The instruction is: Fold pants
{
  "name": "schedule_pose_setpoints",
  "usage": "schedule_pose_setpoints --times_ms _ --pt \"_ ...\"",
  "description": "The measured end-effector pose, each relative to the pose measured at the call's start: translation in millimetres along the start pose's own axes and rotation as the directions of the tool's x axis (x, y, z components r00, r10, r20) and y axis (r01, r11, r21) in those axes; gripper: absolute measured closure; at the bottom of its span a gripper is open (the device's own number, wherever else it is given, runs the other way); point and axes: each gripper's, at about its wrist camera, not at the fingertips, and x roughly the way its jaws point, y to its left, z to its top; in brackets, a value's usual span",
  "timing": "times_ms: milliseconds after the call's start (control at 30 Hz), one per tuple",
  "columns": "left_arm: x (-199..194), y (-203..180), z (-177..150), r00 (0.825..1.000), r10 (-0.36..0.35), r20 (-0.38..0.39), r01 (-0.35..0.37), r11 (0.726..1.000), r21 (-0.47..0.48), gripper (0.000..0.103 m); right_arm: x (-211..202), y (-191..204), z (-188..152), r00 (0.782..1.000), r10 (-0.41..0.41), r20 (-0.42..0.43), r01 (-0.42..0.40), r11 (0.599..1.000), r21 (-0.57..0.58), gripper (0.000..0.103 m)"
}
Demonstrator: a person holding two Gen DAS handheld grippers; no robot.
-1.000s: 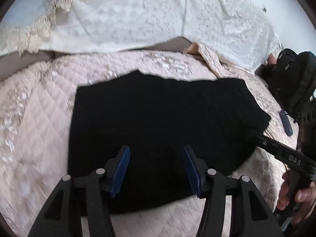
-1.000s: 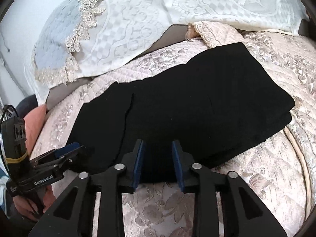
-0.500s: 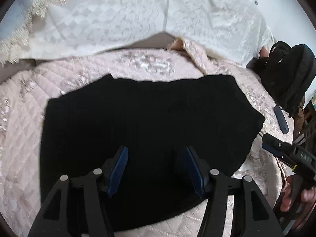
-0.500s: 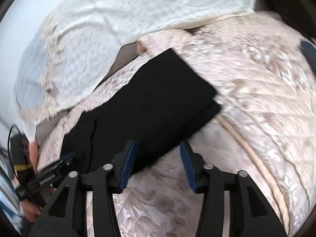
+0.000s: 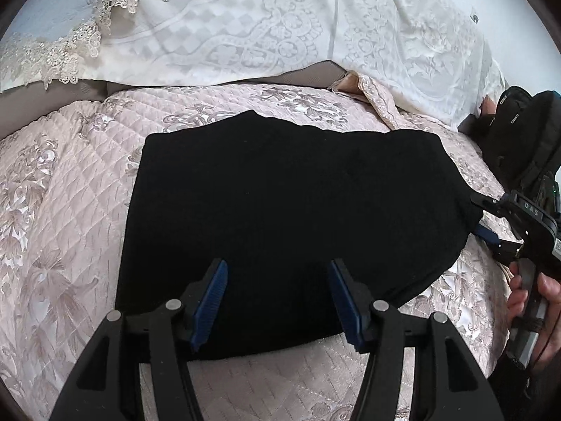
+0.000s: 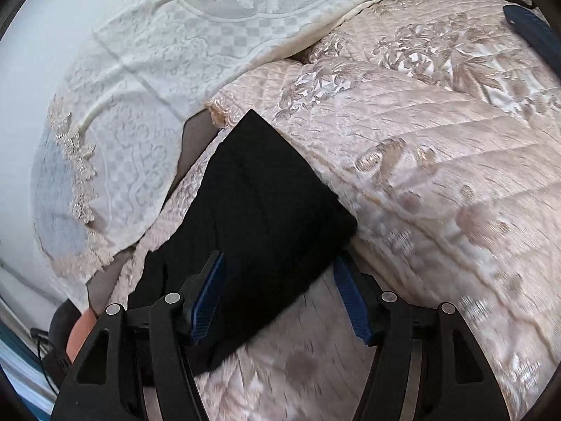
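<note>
Black pants (image 5: 291, 196) lie folded into a flat rectangle on a pink quilted bedspread (image 5: 70, 210). My left gripper (image 5: 277, 263) hovers open over the pants' near edge, with only cloth beneath its blue pads. My right gripper (image 6: 279, 258) is at the pants' (image 6: 266, 210) right end. Its jaws are opening; the corner of the folded cloth lies between them and the pads do not press on it. In the left wrist view that right gripper (image 5: 478, 214) reaches the right corner, held by a hand (image 5: 536, 301).
White lace pillows (image 5: 280, 28) line the head of the bed. A black backpack (image 5: 519, 140) sits at the right edge. A dark blue flat object (image 6: 533, 31) lies on the bedspread to the far right. Cables and an orange thing (image 6: 79, 333) sit beside the bed.
My right gripper has rolled and slid along the near edge to the pants' right corner, its jaws spreading wider. The left gripper stays open over the near edge, about where it was.
</note>
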Motion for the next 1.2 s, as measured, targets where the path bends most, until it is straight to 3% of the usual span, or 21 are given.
schedule_pose_setpoints --times_ms 133,233,367,467,533,833,1200 --pt "2 1 0 1.0 0.003 -0.001 -0.003 1.0 -0.003 0.042 0 0 4 0.999 0.012 0.033 -0.014 0.999 0.045 0.04" --pt "2 1 0 1.0 -0.002 0.001 0.002 1.0 -0.003 0.042 -8 15 1 0.996 0.06 0.065 -0.059 0.998 -0.017 0.04" --pt "0 3 1 1.0 -0.01 0.002 0.01 1.0 -0.018 0.042 15 8 4 1.0 0.008 -0.007 -0.008 1.0 0.001 0.042" --pt "-8 9 2 1.0 -0.009 0.013 0.01 0.999 -0.037 0.042 18 12 10 0.999 -0.051 -0.003 0.051 0.998 -0.03 0.071" --pt "-14 15 0 1.0 0.0 0.023 0.001 0.999 -0.048 0.042 13 17 12 1.0 -0.027 -0.002 0.027 0.999 -0.039 0.079" --pt "-35 57 -6 0.997 0.051 0.054 -0.043 0.991 -0.128 0.042 -7 90 12 0.998 0.054 0.009 -0.051 0.969 -0.24 0.083" --pt "-51 88 -14 0.994 0.078 0.074 -0.061 0.977 -0.206 0.042 12 180 -27 0.986 0.126 -0.107 -0.162 0.876 -0.454 0.083"
